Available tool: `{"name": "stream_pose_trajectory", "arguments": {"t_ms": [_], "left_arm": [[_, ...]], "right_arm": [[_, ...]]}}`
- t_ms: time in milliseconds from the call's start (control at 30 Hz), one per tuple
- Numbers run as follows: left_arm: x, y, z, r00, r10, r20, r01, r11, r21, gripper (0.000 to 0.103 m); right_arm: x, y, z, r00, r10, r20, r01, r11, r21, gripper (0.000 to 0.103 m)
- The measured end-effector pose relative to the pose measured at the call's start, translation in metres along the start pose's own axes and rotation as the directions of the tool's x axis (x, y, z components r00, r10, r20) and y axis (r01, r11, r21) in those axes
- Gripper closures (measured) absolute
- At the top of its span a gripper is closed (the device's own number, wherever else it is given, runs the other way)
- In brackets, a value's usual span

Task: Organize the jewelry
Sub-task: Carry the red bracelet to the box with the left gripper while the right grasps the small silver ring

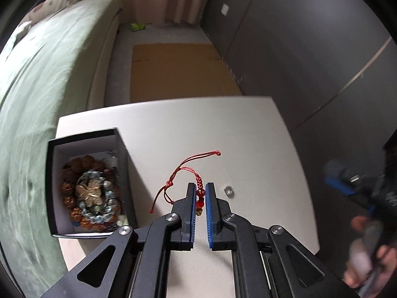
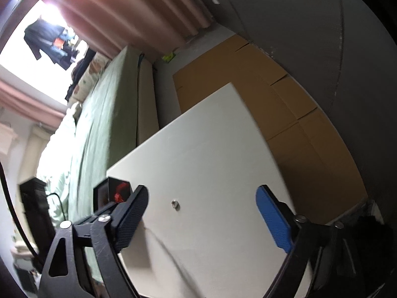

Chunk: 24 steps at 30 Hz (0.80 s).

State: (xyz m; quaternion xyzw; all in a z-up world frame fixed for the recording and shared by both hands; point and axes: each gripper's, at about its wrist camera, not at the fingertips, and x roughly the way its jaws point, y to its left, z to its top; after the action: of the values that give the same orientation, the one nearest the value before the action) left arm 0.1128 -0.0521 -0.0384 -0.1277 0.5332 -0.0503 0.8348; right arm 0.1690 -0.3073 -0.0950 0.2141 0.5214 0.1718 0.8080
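My left gripper (image 1: pixel 200 189) is shut on a red cord bracelet (image 1: pixel 200 193) with red beads, held just above the white table (image 1: pixel 173 129); its cords trail up and to the left. A black jewelry box (image 1: pixel 86 186) stands open to the left, with a brown bead bracelet, a pale blue bead bracelet and a butterfly piece inside. A small clear ring (image 1: pixel 228 190) lies on the table right of the left fingers; it also shows in the right wrist view (image 2: pixel 175 204). My right gripper (image 2: pixel 201 198) is open and empty above the table, near the ring.
A bed with green cover (image 1: pixel 37 94) runs along the table's left side. Flat cardboard (image 1: pixel 178 69) lies on the floor beyond the table. A dark wall (image 1: pixel 310 62) stands to the right. The box also shows in the right wrist view (image 2: pixel 111 193).
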Motion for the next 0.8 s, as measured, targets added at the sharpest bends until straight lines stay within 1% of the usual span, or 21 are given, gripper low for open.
{"name": "stream_pose_trajectory", "arguments": {"t_ms": [100,167,267,300,333,400,467,533,633,667,733,800], "left_arm": [[-0.013,0.009,-0.002,0.998,-0.017,0.060,0.019,0.999,-0.031,0.096],[-0.012,0.012,0.000,0.996,-0.030,0.088,0.034,0.998,-0.049,0.096],[-0.017,0.025,-0.001,0.989,-0.060,0.137,0.071,0.994,-0.082,0.096],[-0.019,0.031,-0.003,0.984,-0.079,0.158,0.095,0.991,-0.097,0.096],[-0.017,0.034,-0.003,0.981,-0.092,0.169,0.111,0.988,-0.106,0.096],[-0.018,0.043,-0.002,0.978,-0.109,0.176,0.134,0.982,-0.135,0.096],[-0.025,0.048,0.000,0.968,-0.150,0.203,0.180,0.974,-0.139,0.096],[-0.032,0.054,0.001,0.961,-0.164,0.225,0.201,0.968,-0.151,0.096],[-0.037,0.065,-0.001,0.952,-0.194,0.237,0.237,0.956,-0.170,0.096],[-0.040,0.070,-0.002,0.950,-0.196,0.241,0.242,0.954,-0.178,0.096],[-0.047,0.084,-0.005,0.948,-0.192,0.253,0.246,0.949,-0.200,0.096],[-0.054,0.097,-0.006,0.944,-0.193,0.266,0.254,0.942,-0.218,0.096]], "right_arm": [[0.012,0.011,-0.003,1.000,-0.013,-0.026,0.012,0.999,-0.032,0.019],[0.019,0.019,-0.005,0.999,-0.018,-0.034,0.016,0.999,-0.051,0.020],[0.033,0.026,-0.007,0.997,-0.047,-0.059,0.042,0.996,-0.078,0.027],[0.038,0.030,-0.008,0.996,-0.060,-0.072,0.053,0.995,-0.088,0.031],[0.045,0.034,-0.010,0.994,-0.072,-0.085,0.064,0.993,-0.101,0.032],[0.056,0.041,-0.015,0.990,-0.096,-0.103,0.082,0.988,-0.129,0.036],[0.065,0.050,-0.019,0.987,-0.117,-0.111,0.099,0.982,-0.159,0.039],[0.073,0.056,-0.022,0.984,-0.129,-0.122,0.106,0.978,-0.178,0.043],[0.090,0.066,-0.028,0.977,-0.157,-0.143,0.125,0.969,-0.213,0.048],[0.096,0.068,-0.030,0.973,-0.174,-0.149,0.138,0.965,-0.225,0.049],[0.106,0.073,-0.036,0.964,-0.210,-0.163,0.164,0.953,-0.254,0.057],[0.113,0.077,-0.042,0.954,-0.253,-0.162,0.199,0.936,-0.292,0.061]]}}
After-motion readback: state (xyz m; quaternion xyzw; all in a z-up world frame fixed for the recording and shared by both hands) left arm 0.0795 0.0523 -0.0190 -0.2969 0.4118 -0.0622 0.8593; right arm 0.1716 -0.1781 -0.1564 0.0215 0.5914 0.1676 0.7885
